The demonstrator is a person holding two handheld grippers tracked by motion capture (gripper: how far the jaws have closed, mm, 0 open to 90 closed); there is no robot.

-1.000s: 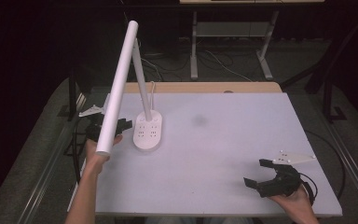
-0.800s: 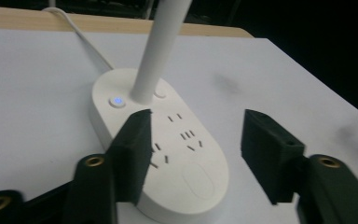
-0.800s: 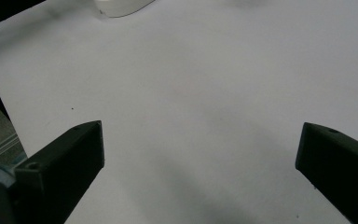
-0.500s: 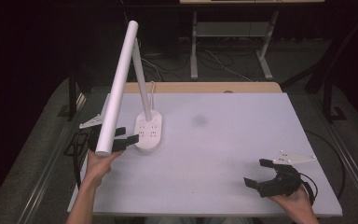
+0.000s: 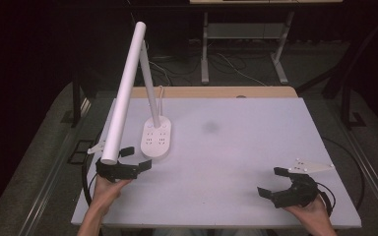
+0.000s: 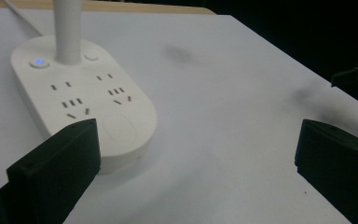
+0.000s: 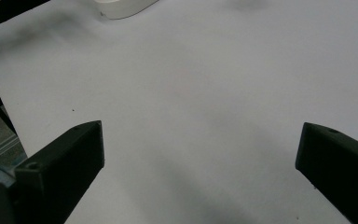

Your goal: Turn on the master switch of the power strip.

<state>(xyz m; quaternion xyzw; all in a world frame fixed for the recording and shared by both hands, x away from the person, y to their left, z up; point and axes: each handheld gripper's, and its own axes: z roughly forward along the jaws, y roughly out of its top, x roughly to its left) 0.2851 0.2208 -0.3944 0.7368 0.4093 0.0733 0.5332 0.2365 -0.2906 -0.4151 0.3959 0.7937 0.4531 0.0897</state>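
Desk lamp [image 5: 150, 120] on white table [image 5: 236, 147]

The table [image 5: 236, 147] has a matt white top, smooth like laminate, with a faint grey smudge [image 5: 210, 127] toward twelve o'clock of its middle; a strip of pale wood [image 5: 211, 92] edges its far side; the lamp base [image 6: 81, 100] is smooth white plastic with a soft satin sheen, and its tube head [image 5: 125, 93] is matt white; the left gripper [image 5: 134, 160] and right gripper [image 5: 274, 183] have matt black plastic jaws; the floor [image 5: 44, 147] at nine o'clock looks like rough grey carpet.
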